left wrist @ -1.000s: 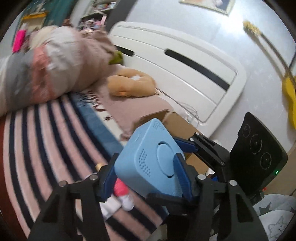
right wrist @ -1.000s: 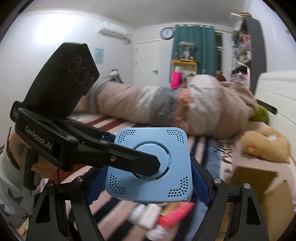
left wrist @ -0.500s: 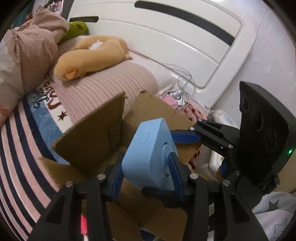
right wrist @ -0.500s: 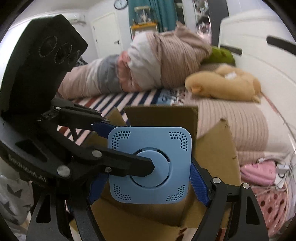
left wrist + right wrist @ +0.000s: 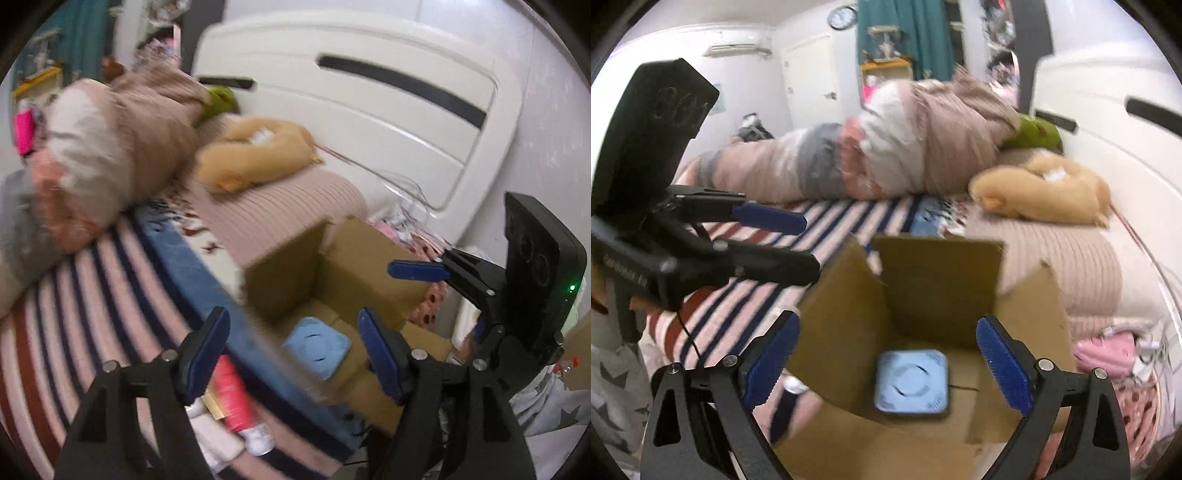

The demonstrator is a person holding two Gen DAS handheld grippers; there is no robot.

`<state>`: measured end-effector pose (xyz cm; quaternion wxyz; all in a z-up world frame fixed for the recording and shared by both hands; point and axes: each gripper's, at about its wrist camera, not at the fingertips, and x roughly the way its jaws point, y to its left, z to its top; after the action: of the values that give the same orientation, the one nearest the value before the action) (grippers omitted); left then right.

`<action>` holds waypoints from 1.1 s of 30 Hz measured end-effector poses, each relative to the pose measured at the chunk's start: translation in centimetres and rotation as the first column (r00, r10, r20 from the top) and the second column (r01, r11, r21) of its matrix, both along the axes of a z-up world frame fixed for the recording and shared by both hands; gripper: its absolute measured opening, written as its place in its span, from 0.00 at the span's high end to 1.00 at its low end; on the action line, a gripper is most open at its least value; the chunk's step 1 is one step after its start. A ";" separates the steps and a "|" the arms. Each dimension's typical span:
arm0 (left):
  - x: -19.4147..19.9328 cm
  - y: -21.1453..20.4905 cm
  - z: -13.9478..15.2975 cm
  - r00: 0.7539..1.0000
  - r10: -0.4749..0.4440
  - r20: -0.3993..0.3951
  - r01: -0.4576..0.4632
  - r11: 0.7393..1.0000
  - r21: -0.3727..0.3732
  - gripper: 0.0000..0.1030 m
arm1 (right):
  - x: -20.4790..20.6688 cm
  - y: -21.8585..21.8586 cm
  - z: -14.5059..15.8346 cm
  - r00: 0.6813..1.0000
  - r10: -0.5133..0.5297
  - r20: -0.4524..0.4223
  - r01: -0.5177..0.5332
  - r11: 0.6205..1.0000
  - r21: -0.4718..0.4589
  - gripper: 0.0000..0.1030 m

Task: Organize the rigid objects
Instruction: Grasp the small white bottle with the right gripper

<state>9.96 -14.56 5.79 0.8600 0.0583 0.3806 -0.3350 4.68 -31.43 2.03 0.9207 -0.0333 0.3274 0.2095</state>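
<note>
The blue square device (image 5: 911,382) lies flat inside the cardboard box (image 5: 942,280), at six o'clock; left claw (image 5: 295,341) and right claw (image 5: 886,363) both hang spread, empty.

Motion blur smears the rolled quilt (image 5: 92,158) and the cardboard box (image 5: 849,321) flaps.

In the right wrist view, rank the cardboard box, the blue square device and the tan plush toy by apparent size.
1. cardboard box, largest by far.
2. tan plush toy.
3. blue square device, smallest.

The plush lies farther from the camera, so its true size is likely understated.
</note>
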 end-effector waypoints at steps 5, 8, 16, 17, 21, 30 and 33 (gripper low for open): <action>-2.4 8.3 0.3 0.987 0.141 0.076 -0.141 0.990 -0.004 0.30 | -1.8 6.7 1.6 0.992 0.103 0.079 -0.103 0.995 -0.011 0.10; -3.4 13.6 -1.5 0.970 0.230 0.083 -0.230 0.973 -0.011 0.30 | -2.4 11.3 0.7 0.982 0.180 0.060 -0.181 0.984 0.001 0.23; -3.9 22.0 -10.0 0.947 0.319 -0.022 -0.320 0.946 -0.055 0.30 | -1.0 19.6 -10.3 0.955 0.196 -0.224 -0.203 0.979 -0.010 0.50; -3.8 22.6 -11.2 0.946 0.321 -0.041 -0.323 0.945 -0.054 0.30 | -0.6 20.0 -11.8 0.948 0.180 -0.263 -0.190 0.982 -0.013 0.51; -3.5 24.0 -14.3 0.947 0.309 -0.085 -0.315 0.948 -0.057 0.30 | 0.3 21.2 -15.8 0.937 0.106 -0.334 -0.132 0.990 -0.056 0.61; -2.1 24.1 -17.1 0.957 0.262 -0.128 -0.273 0.959 -0.081 0.30 | 2.9 22.2 -17.7 0.946 -0.016 -0.323 -0.038 0.987 -0.158 0.80; -1.5 23.6 -17.6 0.959 0.249 -0.135 -0.260 0.963 -0.076 0.30 | 2.8 22.4 -17.7 0.951 -0.014 -0.310 -0.048 0.980 -0.191 0.80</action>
<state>8.43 9.05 -11.78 0.8724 -0.0521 0.4215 -0.2419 7.44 -9.06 -15.63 0.8482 -0.0936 0.4866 0.1870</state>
